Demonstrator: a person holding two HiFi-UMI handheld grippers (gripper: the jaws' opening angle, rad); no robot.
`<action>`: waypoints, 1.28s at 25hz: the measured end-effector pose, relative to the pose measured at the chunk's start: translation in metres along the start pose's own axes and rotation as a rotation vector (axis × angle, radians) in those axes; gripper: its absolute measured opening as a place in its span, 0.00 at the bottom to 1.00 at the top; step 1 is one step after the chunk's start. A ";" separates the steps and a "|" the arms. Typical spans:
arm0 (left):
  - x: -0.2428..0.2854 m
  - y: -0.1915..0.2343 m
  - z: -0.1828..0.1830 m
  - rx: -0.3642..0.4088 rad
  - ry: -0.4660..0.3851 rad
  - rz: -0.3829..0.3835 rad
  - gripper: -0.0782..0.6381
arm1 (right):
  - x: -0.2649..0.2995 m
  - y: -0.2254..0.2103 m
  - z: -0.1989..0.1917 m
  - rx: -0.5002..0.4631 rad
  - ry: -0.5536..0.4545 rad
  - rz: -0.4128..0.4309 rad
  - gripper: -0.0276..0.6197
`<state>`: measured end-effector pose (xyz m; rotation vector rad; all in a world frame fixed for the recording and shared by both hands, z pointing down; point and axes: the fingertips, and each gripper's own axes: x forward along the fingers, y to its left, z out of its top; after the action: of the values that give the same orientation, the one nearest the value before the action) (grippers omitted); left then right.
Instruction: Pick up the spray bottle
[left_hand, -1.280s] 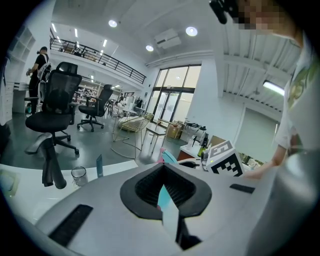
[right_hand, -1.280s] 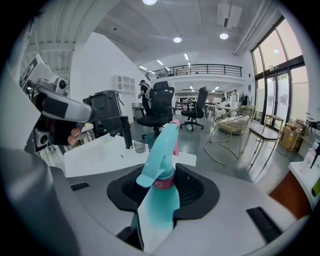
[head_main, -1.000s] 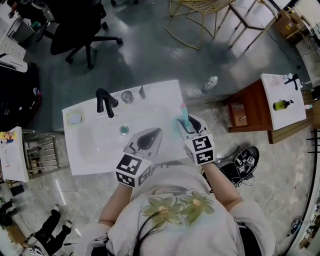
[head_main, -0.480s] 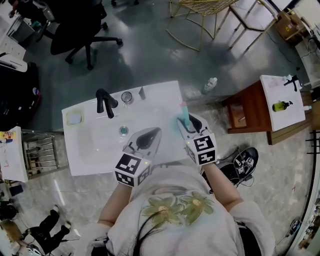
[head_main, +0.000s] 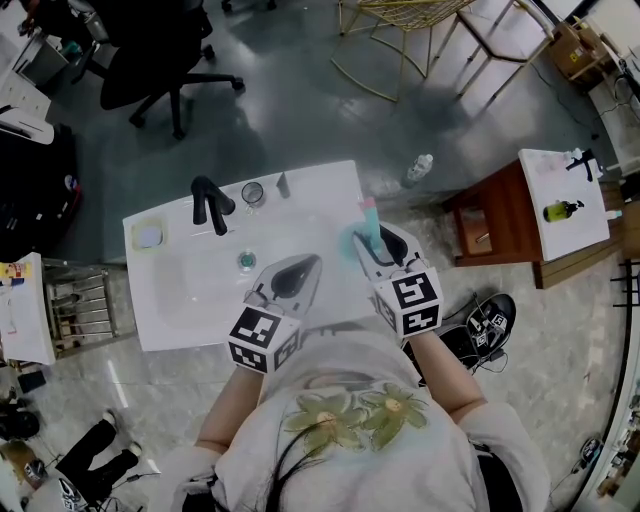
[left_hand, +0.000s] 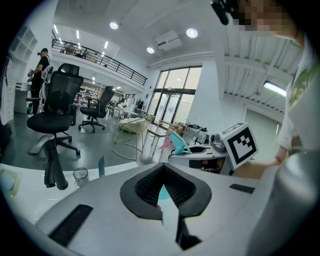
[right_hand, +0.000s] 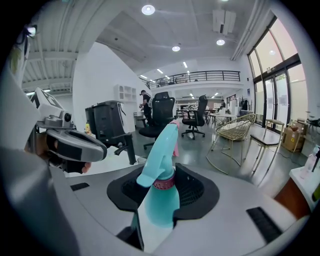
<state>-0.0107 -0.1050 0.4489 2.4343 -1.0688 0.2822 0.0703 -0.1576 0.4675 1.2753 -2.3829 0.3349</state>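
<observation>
The teal spray bottle (head_main: 352, 243) with a pink nozzle stands upright between the fingers of my right gripper (head_main: 372, 240), off the right end of the white sink counter (head_main: 330, 190). In the right gripper view the black pads press both sides of the bottle (right_hand: 162, 192) below its pink collar, so my right gripper (right_hand: 167, 172) is shut on it. My left gripper (head_main: 315, 263) hovers over the basin with its tips together and nothing between them. From the left gripper view (left_hand: 162, 170), the held bottle (left_hand: 177, 144) shows to the right.
A black faucet (head_main: 208, 205), a glass (head_main: 253, 192) and a small dark item (head_main: 284, 184) line the counter's back edge. A teal drain plug (head_main: 247, 261) sits in the basin. A wooden side table (head_main: 505, 215) stands right, a plastic bottle (head_main: 422, 167) on the floor behind.
My right gripper has lifted a little with the spray bottle in it. The left gripper has kept still.
</observation>
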 end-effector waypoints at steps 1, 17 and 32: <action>0.000 0.000 0.000 0.000 -0.001 0.000 0.12 | -0.002 0.001 0.003 -0.001 -0.005 0.001 0.28; -0.004 -0.004 0.000 0.015 -0.012 0.004 0.12 | -0.034 0.009 0.041 -0.048 -0.080 -0.004 0.28; -0.010 -0.004 0.001 0.021 -0.015 0.007 0.12 | -0.062 0.023 0.082 -0.083 -0.172 0.015 0.28</action>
<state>-0.0149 -0.0970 0.4426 2.4559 -1.0862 0.2791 0.0614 -0.1317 0.3659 1.2952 -2.5213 0.1340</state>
